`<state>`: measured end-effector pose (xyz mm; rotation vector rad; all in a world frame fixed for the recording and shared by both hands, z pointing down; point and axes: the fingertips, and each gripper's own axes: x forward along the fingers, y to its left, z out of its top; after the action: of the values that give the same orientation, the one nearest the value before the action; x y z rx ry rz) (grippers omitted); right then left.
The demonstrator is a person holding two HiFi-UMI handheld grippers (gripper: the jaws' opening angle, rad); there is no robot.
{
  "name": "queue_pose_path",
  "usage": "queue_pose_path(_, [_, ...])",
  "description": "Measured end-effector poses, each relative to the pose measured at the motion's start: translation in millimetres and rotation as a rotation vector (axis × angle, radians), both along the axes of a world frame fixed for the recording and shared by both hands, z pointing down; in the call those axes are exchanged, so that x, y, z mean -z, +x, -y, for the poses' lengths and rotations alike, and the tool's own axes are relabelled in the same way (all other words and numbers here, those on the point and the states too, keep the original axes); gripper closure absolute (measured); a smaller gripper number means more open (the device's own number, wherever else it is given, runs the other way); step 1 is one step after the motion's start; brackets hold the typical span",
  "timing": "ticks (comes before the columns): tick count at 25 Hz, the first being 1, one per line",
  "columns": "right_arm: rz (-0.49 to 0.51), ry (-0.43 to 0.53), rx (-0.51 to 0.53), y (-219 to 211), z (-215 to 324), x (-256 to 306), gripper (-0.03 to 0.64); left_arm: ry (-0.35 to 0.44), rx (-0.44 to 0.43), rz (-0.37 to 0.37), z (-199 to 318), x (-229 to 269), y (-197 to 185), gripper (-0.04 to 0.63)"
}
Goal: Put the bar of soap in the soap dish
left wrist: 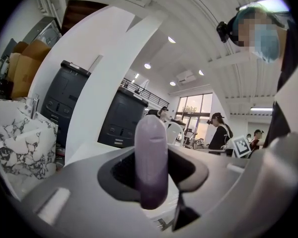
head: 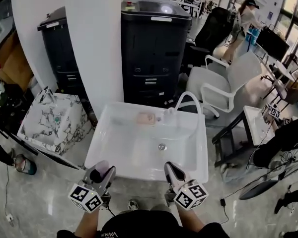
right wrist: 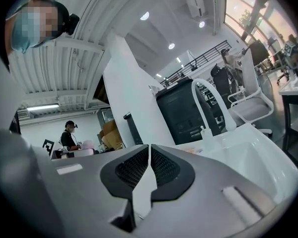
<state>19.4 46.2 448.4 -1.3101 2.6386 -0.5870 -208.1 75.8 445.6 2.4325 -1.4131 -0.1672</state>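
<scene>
Head view puts the soap dish [head: 148,118] on the sink's [head: 109,138] far rim, ahead of both tongs and somewhat right of the left tongs [head: 105,172], which pinch the purple bar of soap [head: 99,172]. The right tongs [head: 172,168] look about as near. Only the gripper views show the bar standing on end between the left pads, and the right tongs pressed together, empty.

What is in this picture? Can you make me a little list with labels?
place: a white sink with a white faucet
left gripper: shut on a purple bar of soap
right gripper: jaws together, nothing between them
soap dish: pinkish, on the sink's back rim, left of the faucet
soap in dish: not yet; it is at the sink's near edge
</scene>
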Motion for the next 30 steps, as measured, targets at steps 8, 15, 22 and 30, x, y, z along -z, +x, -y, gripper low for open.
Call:
queue_pose_path(8, [-0.01,-0.037,-0.059,-14,1,-14,0.621,-0.008,-0.068,-0.008,15,-17,-16,0.4])
queue_pose_path(15, [-0.017,-0.045,-0.067,-21,19,-17,0.621,-0.016,-0.083,-0.007,35,-21,-18,0.4])
queue_pose_path(22, [-0.014,-0.045,-0.036,-25,49,-19,0.621,-0.002,-0.091,0.053,69,-22,-18,0.4])
queue_pose_path(30, [-0.026,-0.072,-0.007,-19,88,-28,0.621,0.02,-0.091,0.113,126,-19,-8,0.4])
